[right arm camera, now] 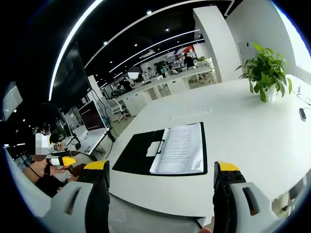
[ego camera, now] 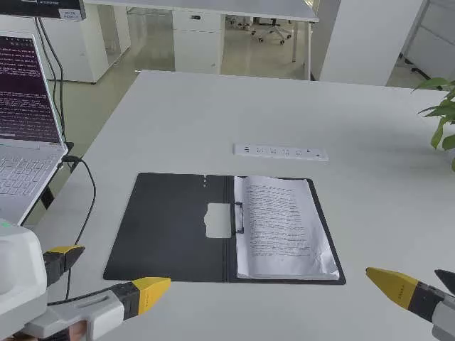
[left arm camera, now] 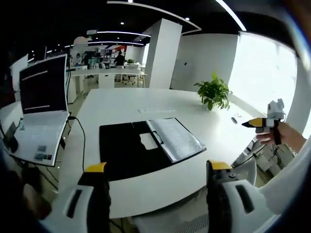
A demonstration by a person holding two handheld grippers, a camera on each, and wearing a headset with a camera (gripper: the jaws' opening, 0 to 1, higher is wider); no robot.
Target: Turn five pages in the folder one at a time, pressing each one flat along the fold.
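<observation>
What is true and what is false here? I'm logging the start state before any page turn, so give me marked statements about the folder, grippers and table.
The folder lies open on the table. True.
The pages sit on the folder's left half. False: they sit on its right half.
The left gripper and right gripper are open and hold nothing. True.
The laptop is shut. False: it stands open, screen lit.
A gripper presses the fold. False: both are apart from the folder.
</observation>
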